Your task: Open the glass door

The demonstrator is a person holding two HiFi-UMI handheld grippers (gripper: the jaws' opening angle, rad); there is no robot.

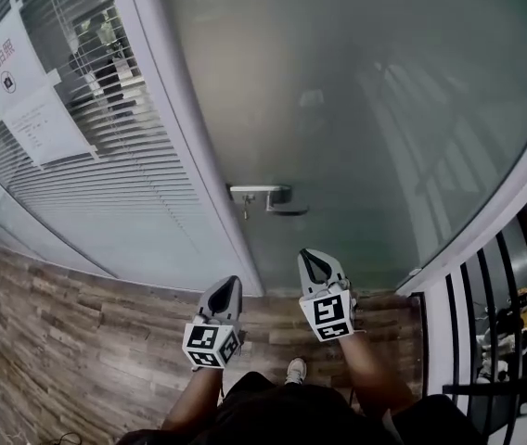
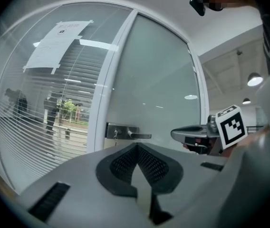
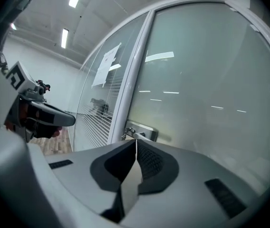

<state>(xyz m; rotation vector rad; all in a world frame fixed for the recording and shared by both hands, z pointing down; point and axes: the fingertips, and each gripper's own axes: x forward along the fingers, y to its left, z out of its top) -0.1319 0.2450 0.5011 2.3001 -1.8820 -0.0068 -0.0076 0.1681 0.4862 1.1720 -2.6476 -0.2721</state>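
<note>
A frosted glass door (image 1: 375,109) fills the head view, with a metal lever handle (image 1: 262,196) on its left edge. Both grippers hang in front of it, short of the handle and not touching it. My left gripper (image 1: 235,283) sits lower left, jaws together and empty. My right gripper (image 1: 306,255) is below the handle, slightly right, also shut with nothing in it. In the left gripper view the handle (image 2: 128,134) lies just beyond the closed tips (image 2: 137,145), and the right gripper (image 2: 192,133) shows at the right. In the right gripper view the handle (image 3: 140,134) sits right behind the shut tips (image 3: 135,139).
A white frame post (image 1: 185,137) separates the door from a glass wall with blinds (image 1: 115,146) and taped paper notices (image 1: 18,86). Wood-pattern floor (image 1: 69,341) lies below. A black-and-white barred panel (image 1: 472,332) stands at the right. My shoe (image 1: 295,370) shows between the arms.
</note>
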